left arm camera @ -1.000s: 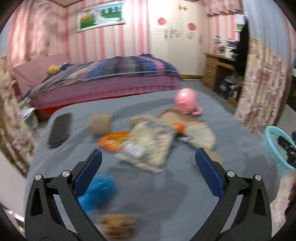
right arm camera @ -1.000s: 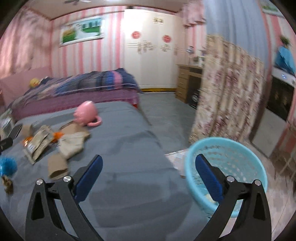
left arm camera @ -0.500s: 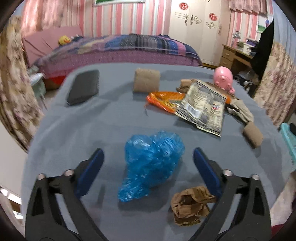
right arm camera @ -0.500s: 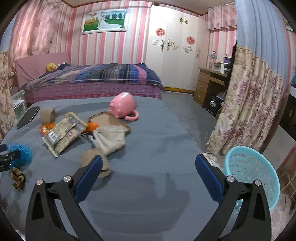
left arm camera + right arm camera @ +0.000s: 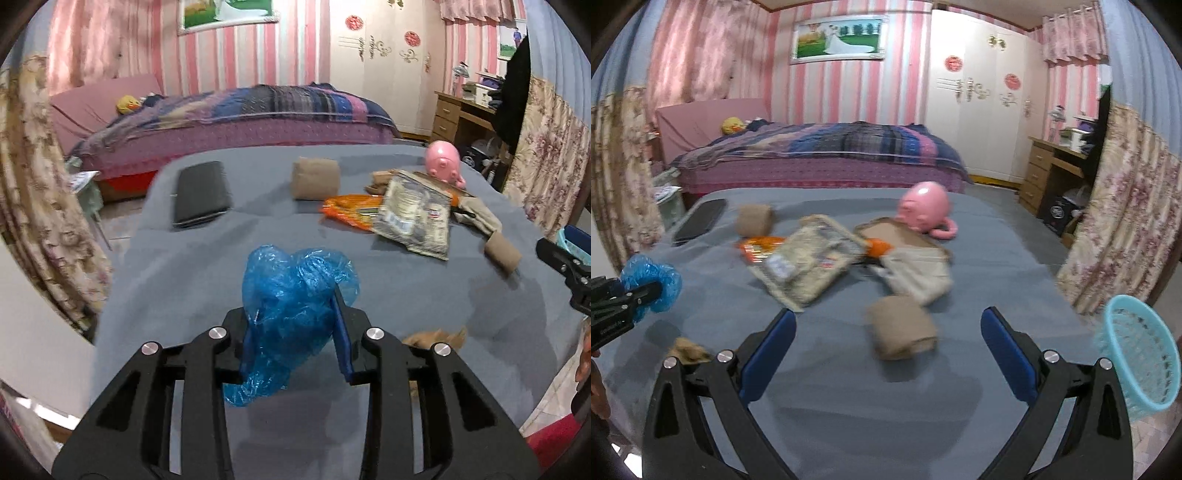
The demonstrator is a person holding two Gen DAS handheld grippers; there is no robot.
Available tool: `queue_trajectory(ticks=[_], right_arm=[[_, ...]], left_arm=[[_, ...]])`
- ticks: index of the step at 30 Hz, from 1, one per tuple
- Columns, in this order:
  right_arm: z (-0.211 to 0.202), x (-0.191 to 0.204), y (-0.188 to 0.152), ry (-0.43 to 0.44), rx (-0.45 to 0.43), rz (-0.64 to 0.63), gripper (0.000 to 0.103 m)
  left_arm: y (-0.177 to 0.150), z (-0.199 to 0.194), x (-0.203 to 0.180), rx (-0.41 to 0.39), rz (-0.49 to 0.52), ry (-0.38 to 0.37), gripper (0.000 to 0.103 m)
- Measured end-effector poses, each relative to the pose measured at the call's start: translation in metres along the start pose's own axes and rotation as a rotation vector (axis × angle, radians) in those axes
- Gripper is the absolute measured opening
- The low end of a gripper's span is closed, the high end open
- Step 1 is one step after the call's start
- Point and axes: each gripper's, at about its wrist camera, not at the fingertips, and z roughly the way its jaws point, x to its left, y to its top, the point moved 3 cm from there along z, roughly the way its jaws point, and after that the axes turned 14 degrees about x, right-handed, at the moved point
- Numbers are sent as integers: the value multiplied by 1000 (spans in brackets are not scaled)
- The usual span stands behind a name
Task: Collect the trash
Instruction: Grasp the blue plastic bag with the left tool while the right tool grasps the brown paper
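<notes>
Partly, the closing left claw (image 5: 293,332) hides the blue plastic bag (image 5: 291,295).

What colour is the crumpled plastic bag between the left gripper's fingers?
Blue; the plastic bag shows best in the left wrist view.

pink toy (image 5: 442,161), black wallet (image 5: 199,193), striped bed (image 5: 827,155)

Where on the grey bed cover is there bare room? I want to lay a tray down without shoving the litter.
Bare cover: the near stretch in front of the brown roll, out to the right edge by the blue basket, and the strip between the black case and the blue bag. Crowded: the middle, around the snack packet and the pink toy.
</notes>
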Motion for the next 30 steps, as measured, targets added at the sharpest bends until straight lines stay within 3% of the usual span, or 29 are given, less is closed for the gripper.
queue_trajectory(ticks=[13,20,22,24,26,30], right_arm=[[0,121,-22,131,12,-182,98],[35,147,-37,131,92,-238,97],[39,148,-39,149,102,-244,90],[42,147,-42,164,118,-255,63],[45,144,-43,205,142,-254,52],[43,135,-41,242,129,-246,50]], left_arm=[[-60,-24,88,10,-130,87,33],[-70,-24,103,13,-184,92,33],[-69,-24,101,10,-175,102,33],[-67,-23,100,9,-174,102,33],[-66,-23,98,9,-176,96,33],[-62,-20,86,11,-161,95,33]])
